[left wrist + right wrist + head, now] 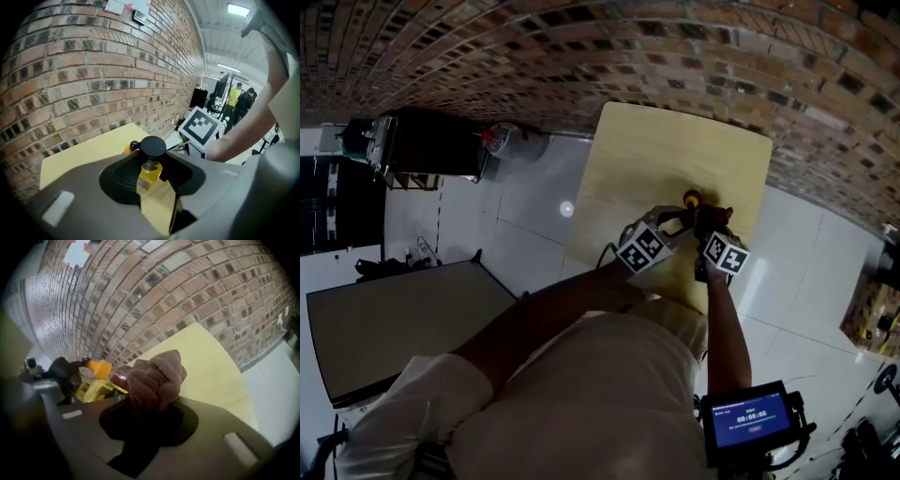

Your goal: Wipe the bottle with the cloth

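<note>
A small yellow bottle [150,177] with a black cap [153,146] sits between the pads of my left gripper [151,173], which is shut on it above the yellow table [89,152]. In the right gripper view the same yellow bottle [96,389] shows at the left. My right gripper [150,399] is shut on a bunched brown cloth [155,376], close beside the bottle. A second bottle with an orange cap [100,367] lies just behind them. In the head view both grippers [680,221] [710,228] meet near the orange cap [692,198].
A brick wall [609,56] runs along the far side of the table [647,150]. A dark bench [403,328] and a dark rack [427,145] stand on the tiled floor to the left. People [239,101] stand far off.
</note>
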`<act>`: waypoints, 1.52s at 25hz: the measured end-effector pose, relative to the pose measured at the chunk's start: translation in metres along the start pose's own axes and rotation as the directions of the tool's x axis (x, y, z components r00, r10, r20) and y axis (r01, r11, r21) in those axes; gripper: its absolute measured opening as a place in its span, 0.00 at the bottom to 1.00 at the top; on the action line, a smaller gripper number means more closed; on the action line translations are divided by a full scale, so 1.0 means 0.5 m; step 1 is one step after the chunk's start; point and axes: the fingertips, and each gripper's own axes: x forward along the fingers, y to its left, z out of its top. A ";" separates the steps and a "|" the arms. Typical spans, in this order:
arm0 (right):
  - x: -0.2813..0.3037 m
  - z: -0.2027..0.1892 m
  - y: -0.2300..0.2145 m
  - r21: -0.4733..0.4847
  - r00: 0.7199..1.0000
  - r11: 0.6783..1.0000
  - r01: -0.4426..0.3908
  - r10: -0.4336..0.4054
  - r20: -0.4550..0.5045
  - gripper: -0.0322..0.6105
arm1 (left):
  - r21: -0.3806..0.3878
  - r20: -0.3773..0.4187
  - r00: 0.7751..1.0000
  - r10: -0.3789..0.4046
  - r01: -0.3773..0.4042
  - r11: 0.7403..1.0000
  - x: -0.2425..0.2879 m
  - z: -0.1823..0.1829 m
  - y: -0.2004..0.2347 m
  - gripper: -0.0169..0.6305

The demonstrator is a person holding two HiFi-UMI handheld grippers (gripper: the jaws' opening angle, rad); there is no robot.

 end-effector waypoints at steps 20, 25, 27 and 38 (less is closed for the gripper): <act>-0.112 -0.080 -0.049 -0.050 0.994 0.998 0.048 -0.053 -0.099 0.20 | 0.317 -0.104 0.993 -0.052 0.082 0.945 -0.042 0.010 0.011 0.43; -0.147 -0.092 -0.044 -0.042 0.995 0.997 0.062 -0.065 -0.071 0.20 | 0.625 -0.154 0.984 -0.086 0.165 0.763 -0.051 0.053 0.028 0.47; -0.154 -0.090 -0.039 -0.049 0.996 0.997 0.061 -0.064 -0.062 0.20 | 0.796 -0.225 0.970 -0.095 0.239 0.556 -0.039 0.053 0.026 0.52; -0.184 -0.074 -0.023 -0.037 0.997 0.997 0.073 -0.073 -0.009 0.20 | 0.814 -0.508 0.859 -0.055 0.459 -0.355 0.008 0.018 0.017 0.53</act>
